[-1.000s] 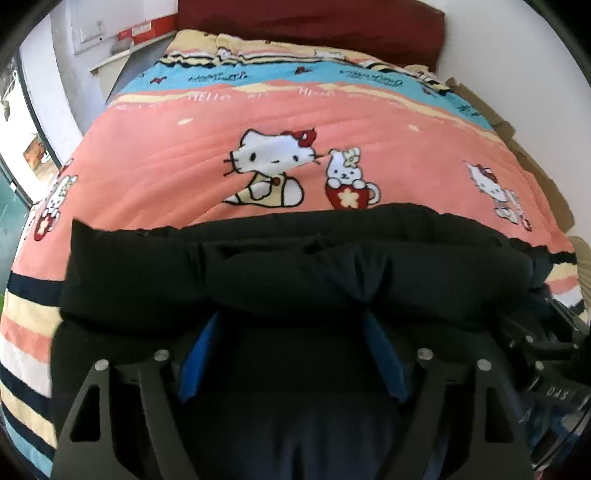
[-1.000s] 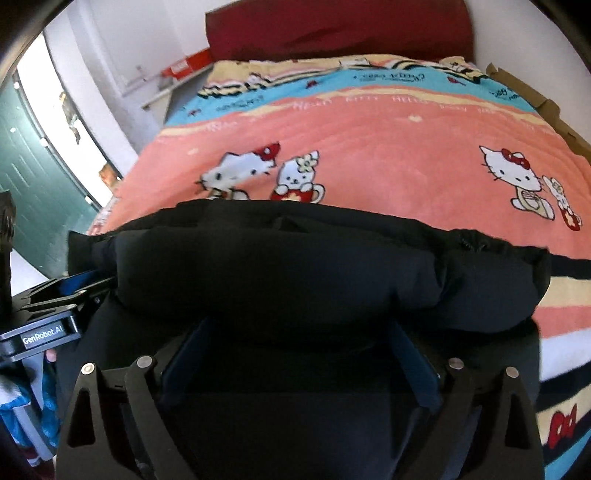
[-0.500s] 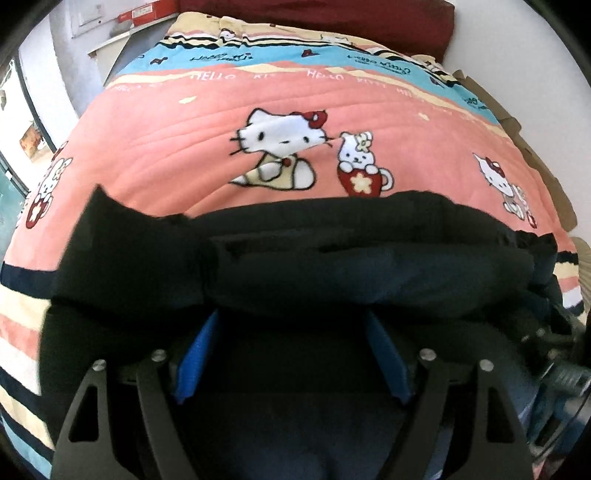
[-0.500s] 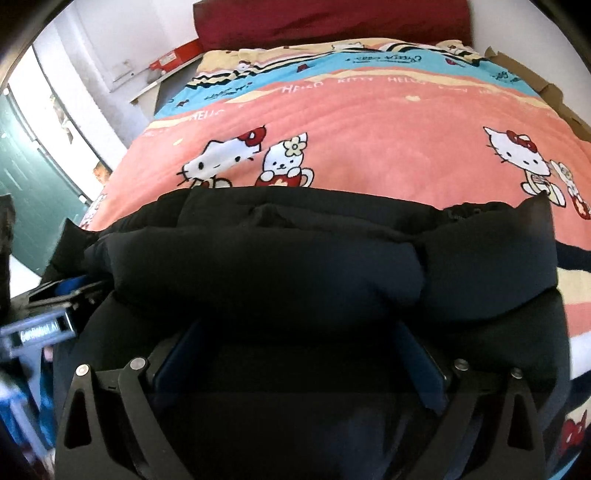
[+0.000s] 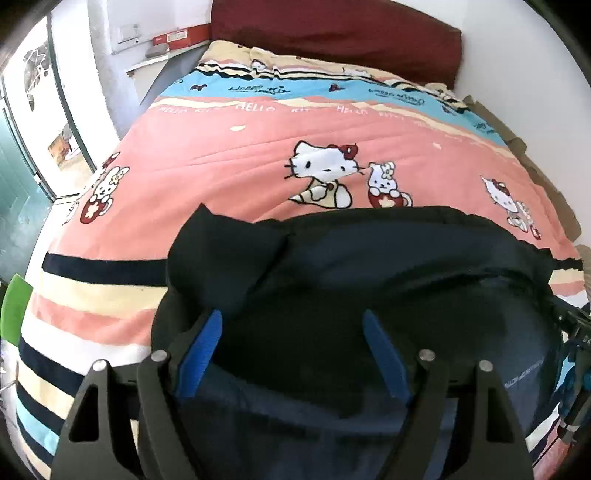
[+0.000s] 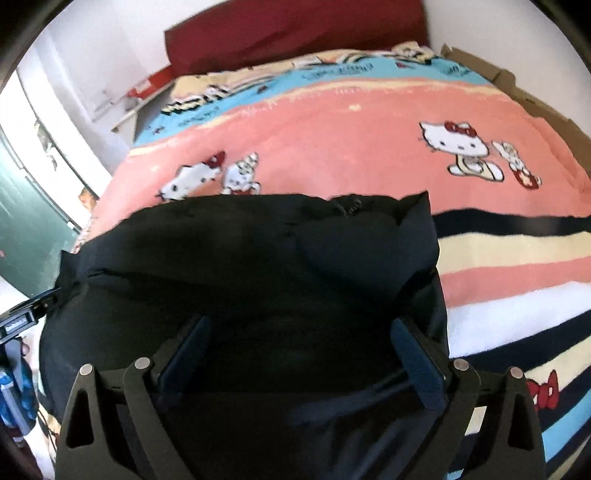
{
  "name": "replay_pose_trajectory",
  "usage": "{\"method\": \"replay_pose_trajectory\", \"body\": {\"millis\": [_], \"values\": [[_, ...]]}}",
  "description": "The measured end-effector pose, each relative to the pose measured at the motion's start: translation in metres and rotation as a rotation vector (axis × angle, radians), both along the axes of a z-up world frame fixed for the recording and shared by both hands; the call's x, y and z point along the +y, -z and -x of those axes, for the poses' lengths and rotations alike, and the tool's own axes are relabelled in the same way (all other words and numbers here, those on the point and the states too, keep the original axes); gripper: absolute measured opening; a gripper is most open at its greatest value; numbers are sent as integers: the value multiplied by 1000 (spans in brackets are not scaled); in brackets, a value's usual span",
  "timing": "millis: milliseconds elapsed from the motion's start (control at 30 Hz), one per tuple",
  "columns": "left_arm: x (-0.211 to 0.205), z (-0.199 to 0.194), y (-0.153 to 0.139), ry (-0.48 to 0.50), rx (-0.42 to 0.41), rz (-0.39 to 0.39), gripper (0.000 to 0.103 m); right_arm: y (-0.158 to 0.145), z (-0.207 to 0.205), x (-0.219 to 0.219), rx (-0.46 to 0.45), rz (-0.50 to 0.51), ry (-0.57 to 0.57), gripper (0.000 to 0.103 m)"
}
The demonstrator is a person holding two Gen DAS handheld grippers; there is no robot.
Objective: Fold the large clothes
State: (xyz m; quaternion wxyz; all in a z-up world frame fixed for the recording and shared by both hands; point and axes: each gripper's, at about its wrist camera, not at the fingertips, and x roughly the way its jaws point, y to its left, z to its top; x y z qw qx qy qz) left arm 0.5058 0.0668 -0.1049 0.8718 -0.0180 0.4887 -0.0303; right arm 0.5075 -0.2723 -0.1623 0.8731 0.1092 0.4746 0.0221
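A bulky black padded jacket point(image 5: 388, 273) lies bunched on the near end of the bed and fills the lower half of both views; it shows in the right wrist view point(image 6: 240, 266) too. My left gripper point(image 5: 291, 325) is open, its blue fingers point(image 5: 201, 347) spread wide with jacket fabric lying between them. My right gripper point(image 6: 299, 332) is open too, its dark blue fingers point(image 6: 417, 362) apart over the jacket. One jacket corner sticks up at the left in the left view, another at the right in the right view.
The bed carries a pink, blue and striped cartoon-cat blanket point(image 5: 258, 147). A dark red headboard point(image 5: 332, 33) stands at the far end. A shelf with red boxes point(image 5: 177, 37) is at the back left. A door and floor lie left. Cardboard point(image 6: 517, 85) edges the right side.
Both grippers have pulled back and tilted up. The jacket's top layer has shifted and its corners now stick up. The fingers show more clearly over the fabric.
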Motion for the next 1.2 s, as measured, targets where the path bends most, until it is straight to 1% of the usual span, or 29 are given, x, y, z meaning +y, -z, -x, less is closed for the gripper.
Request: {"method": "replay_pose_trajectory", "body": {"millis": [100,167,200,233,267,333,467,667,900,1200], "values": [[5,-1,25,-9,30,13,79,10,0,2,7,27,-3,97],[6,-3,44,-1,39,41,80,26,-2,-2,34,17,4,97],[5,-3,49,-3,35,43,82,41,-5,-3,65,1,-1,98],[3,-3,51,-2,28,36,82,48,-6,-3,72,-18,-6,98],[1,-3,53,1,22,26,82,54,-7,-4,69,-31,-1,99],[-2,-3,55,4,16,15,83,61,-8,-1,57,-17,5,100],[-5,3,58,3,-23,1,83,67,-12,1,62,-23,-2,100],[-7,7,64,-1,-76,-12,83,74,-9,1,35,-31,-3,101],[-9,6,71,-4,-104,-18,84,81,-7,0,14,-42,1,101],[-10,5,76,-10,-119,-18,84,90,-9,-3,-8,-60,3,101]]}}
